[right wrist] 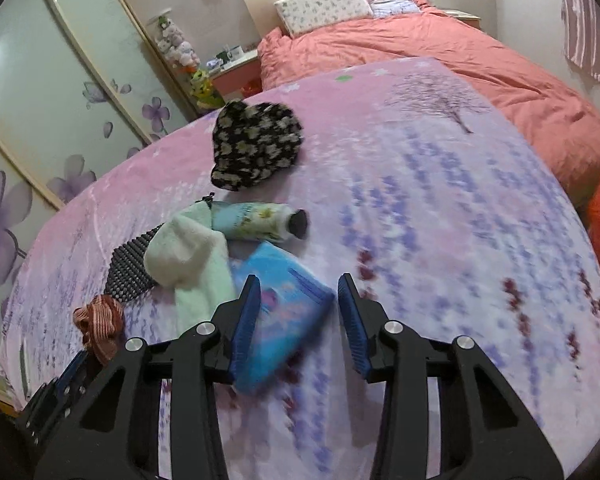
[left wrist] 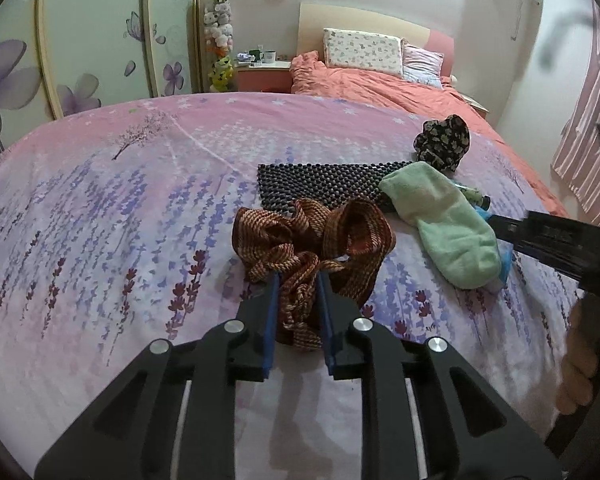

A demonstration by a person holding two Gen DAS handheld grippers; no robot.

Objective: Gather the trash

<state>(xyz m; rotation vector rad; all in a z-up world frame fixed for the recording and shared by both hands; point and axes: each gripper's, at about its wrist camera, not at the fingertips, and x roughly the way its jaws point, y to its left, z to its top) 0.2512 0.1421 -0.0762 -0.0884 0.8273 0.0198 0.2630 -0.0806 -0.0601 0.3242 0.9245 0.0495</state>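
Pinching one rust-red woven scarf [left wrist: 312, 256], the left gripper [left wrist: 298, 284] has clenched on its near fold, mid-bedspread [left wrist: 100, 208]. Right view: right gripper [right wrist: 296, 292] released, jaws straddling one blue plastic packet [right wrist: 284, 316] lying diagonally just ahead; one mint sock [right wrist: 192, 264] left of it.

The crumpled red-brown woven cloth [left wrist: 312, 248] is being pinched between the blue pads [left wrist: 269, 312] of the left gripper [left wrist: 298, 280], down on the lavender-print bedspread [left wrist: 100, 208]. Just behind it, a black beaded mat [left wrist: 320, 180] is being overlapped by a pale green sock [left wrist: 444, 220]. The right gripper [left wrist: 540, 236] is being held in from the right edge beside that sock, its fingertips hidden.
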